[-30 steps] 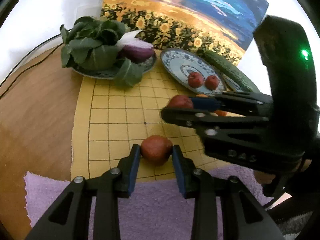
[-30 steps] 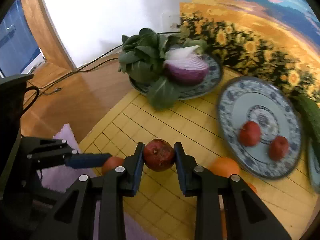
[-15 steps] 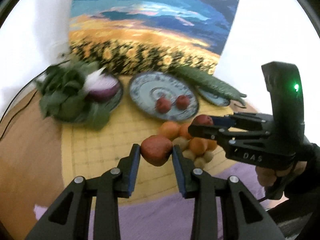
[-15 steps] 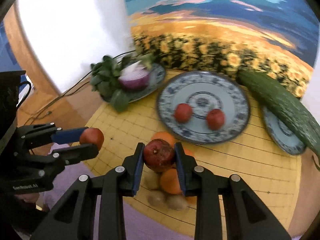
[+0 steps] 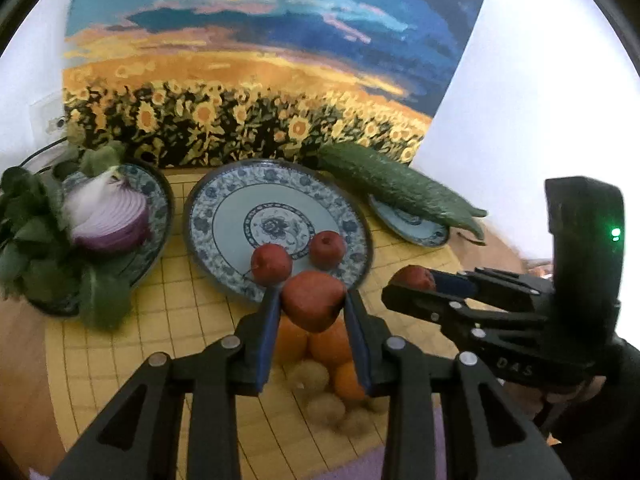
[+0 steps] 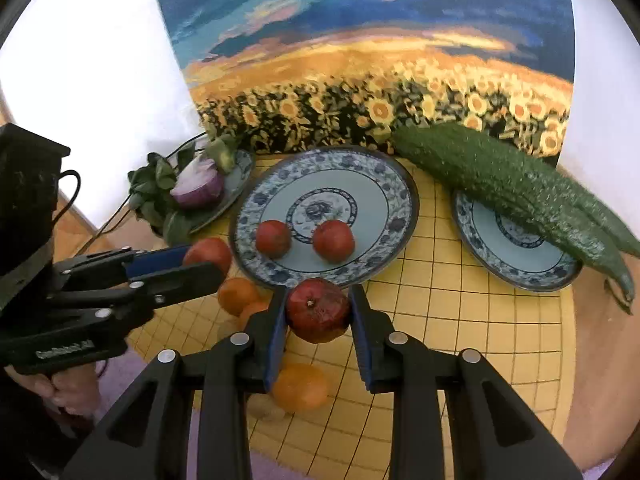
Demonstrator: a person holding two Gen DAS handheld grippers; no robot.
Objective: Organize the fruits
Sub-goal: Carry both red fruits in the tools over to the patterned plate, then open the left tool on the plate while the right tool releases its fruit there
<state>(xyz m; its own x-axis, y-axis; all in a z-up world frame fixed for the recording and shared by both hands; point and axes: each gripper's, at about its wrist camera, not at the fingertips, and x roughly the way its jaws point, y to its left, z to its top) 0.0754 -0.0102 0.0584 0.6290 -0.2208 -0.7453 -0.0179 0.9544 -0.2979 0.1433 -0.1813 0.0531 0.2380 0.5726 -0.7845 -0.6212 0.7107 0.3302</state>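
My left gripper [image 5: 312, 312] is shut on a red fruit [image 5: 314, 300], held above the near rim of the middle blue-patterned plate [image 5: 224, 208]. My right gripper [image 6: 318, 312] is shut on a dark red pomegranate-like fruit [image 6: 318, 310], held just short of the same plate [image 6: 380, 184]. Two red fruits [image 6: 273, 239] [image 6: 333, 241] lie on that plate. Several oranges [image 6: 237, 294] and small brown fruits [image 5: 326, 408] sit in a pile under the grippers. The right gripper also shows in the left wrist view [image 5: 412, 284], the left one in the right wrist view [image 6: 208, 258].
A left plate [image 5: 158, 196] holds leafy greens [image 5: 32, 240] and a cut purple onion [image 5: 108, 220]. A right plate [image 6: 520, 256] carries long green cucumbers [image 6: 512, 188]. A yellow grid mat [image 6: 460, 320] covers the table. A sunflower painting [image 6: 380, 60] stands behind.
Both grippers have moved forward toward the middle plate, each still holding its red fruit. The plates and painting look larger and closer.
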